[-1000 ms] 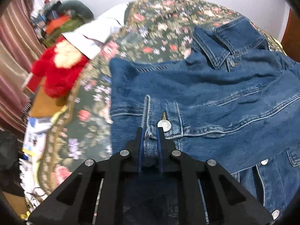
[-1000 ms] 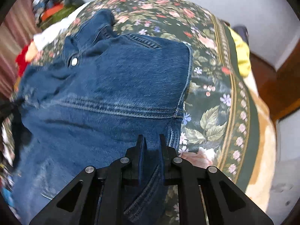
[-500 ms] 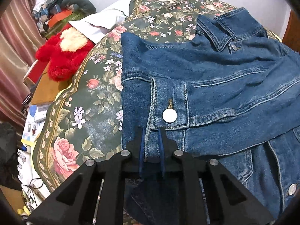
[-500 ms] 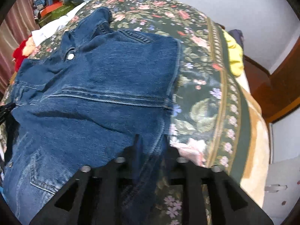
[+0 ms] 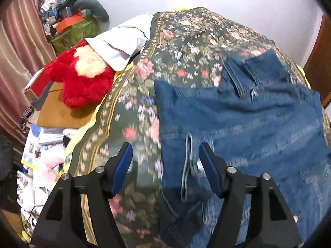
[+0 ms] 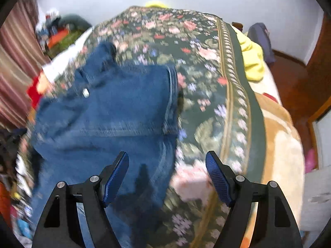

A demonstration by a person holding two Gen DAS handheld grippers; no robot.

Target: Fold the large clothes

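Left gripper [image 5: 165, 161] — jaws spread apart, blue pads clear of the cloth; they have just been opening. The folded sleeve cuff of the denim jacket [image 5: 238, 124] lies between the fingers, touched by neither pad. A metal snap button [image 5: 199, 166] shows just inside the right-hand pad, blurred.

Right gripper [image 6: 167, 169] — jaws likewise wide and just been opening, nothing pinched. The jacket's right edge passes below the gap between the fingers; the other half of the gap is over the floral bedspread [image 6: 206, 103].

The jacket lies spread on the bed, both sleeves folded in across the body, collar [image 5: 256, 70] at the far end. In the right wrist view a button [image 6: 85, 92] sits near the collar, and a seam runs along the folded edge.

Beyond the jacket the bedspread [image 5: 186, 47] runs to the white wall. At the bed's left side: a red plush toy [image 5: 80, 78], with a white pillow [image 5: 124, 43] just behind and touching it, then a pile of boxes and clutter against the striped curtain [image 5: 18, 47]. At the right side: a yellow cloth [image 6: 252, 62] on the far corner, a tan blanket [image 6: 277, 140] under the bedspread's edge, dark wooden floor past that.

Both views motion-blurred; fine stitching not readable.
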